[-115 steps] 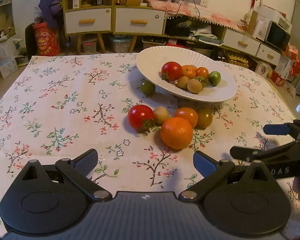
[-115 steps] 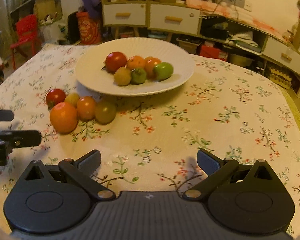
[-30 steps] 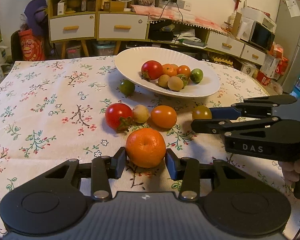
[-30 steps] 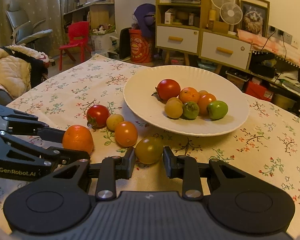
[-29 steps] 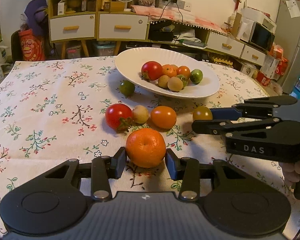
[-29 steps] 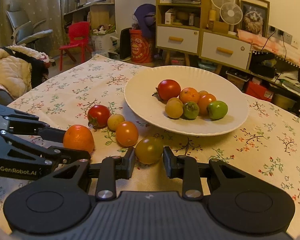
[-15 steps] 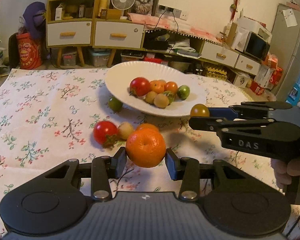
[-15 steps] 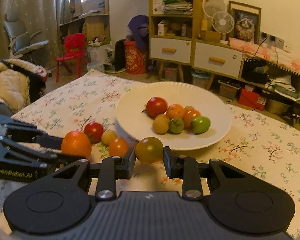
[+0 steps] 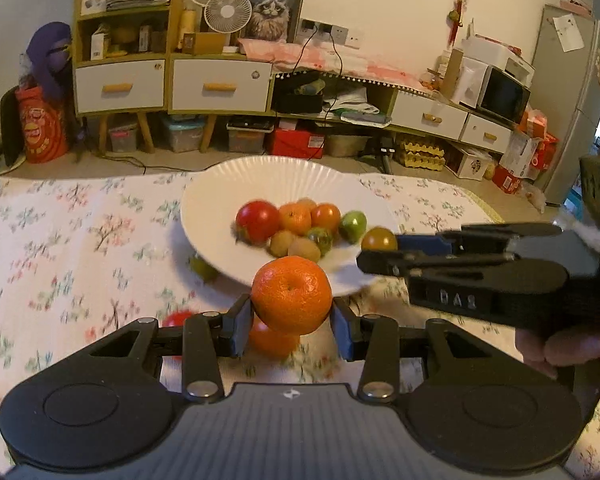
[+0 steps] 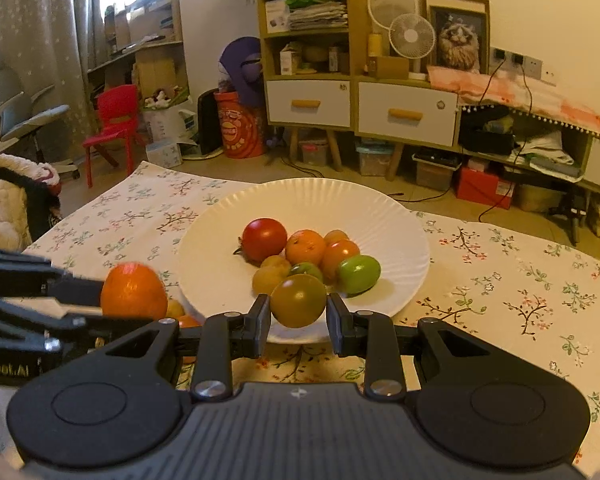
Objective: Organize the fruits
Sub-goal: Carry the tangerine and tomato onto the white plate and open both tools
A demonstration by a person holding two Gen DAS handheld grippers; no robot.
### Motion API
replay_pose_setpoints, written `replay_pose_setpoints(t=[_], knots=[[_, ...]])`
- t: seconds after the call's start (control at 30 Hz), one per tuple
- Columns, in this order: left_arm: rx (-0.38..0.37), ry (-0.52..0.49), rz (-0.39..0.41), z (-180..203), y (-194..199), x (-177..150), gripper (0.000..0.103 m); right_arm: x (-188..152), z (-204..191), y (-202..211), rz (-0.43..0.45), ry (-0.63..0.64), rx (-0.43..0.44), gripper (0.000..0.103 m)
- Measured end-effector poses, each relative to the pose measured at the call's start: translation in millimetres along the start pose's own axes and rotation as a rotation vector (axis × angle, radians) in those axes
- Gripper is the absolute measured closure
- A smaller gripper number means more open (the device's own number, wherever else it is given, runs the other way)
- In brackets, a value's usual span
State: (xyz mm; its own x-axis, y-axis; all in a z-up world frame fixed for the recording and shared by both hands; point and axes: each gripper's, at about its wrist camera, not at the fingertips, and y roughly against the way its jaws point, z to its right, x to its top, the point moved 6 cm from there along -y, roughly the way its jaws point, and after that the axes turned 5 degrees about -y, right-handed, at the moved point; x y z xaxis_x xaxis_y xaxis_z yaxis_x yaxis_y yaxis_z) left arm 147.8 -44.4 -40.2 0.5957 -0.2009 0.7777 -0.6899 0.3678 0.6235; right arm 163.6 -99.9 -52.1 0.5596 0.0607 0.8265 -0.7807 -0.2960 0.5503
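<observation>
My left gripper (image 9: 291, 320) is shut on a large orange (image 9: 291, 294), held in the air just before the near rim of the white plate (image 9: 220, 184). My right gripper (image 10: 298, 318) is shut on a brownish-green tomato (image 10: 298, 300), lifted over the plate's (image 10: 396, 240) near edge. In the left wrist view the right gripper (image 9: 374, 248) comes in from the right with that tomato (image 9: 379, 239) at its tips. The plate holds a red tomato (image 10: 265, 239), oranges and several small green and yellow fruits. On the cloth lie an orange fruit (image 9: 274, 340), a red tomato (image 9: 176, 317) and a green tomato (image 9: 204, 267).
The table carries a floral cloth (image 9: 60, 240). A person's hand (image 9: 560, 352) grips the right tool at the right. Beyond the table stand drawers, shelves and boxes (image 9: 220, 88). A red chair (image 10: 114, 128) and an office chair stand at the far left.
Both grippers rose off the cloth with their fruit and moved toward the plate. The orange and the brownish tomato now hang above the table at the plate's near rim.
</observation>
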Motion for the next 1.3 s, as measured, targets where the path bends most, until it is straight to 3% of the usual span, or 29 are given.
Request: replay_pose_setpoints(t=[0.2, 0.47, 1.03, 1.3], knots=[[0.013, 0.003, -0.022, -10.4, -24.1, 14.5, 0.066, -1.2, 10.5, -6.2, -0.016, -0.012, -0.016, 0.076], [-0.012, -0.08, -0.061, -11.1, -48.7, 21.8, 0.066, 0.1, 16.8, -8.6, -0.019, -0.023, -0.013, 0.076], [-0.024, -0.146, -0.047, -8.7, -59.2, 23.4, 0.065, -0.3, 17.8, -11.5, -0.021, -0.023, 0.001, 0.075], [-0.017, -0.134, -0.032, -8.3, -49.6, 24.3, 0.051, 0.4, 17.8, -8.1, -0.018, -0.029, 0.0, 0.069]])
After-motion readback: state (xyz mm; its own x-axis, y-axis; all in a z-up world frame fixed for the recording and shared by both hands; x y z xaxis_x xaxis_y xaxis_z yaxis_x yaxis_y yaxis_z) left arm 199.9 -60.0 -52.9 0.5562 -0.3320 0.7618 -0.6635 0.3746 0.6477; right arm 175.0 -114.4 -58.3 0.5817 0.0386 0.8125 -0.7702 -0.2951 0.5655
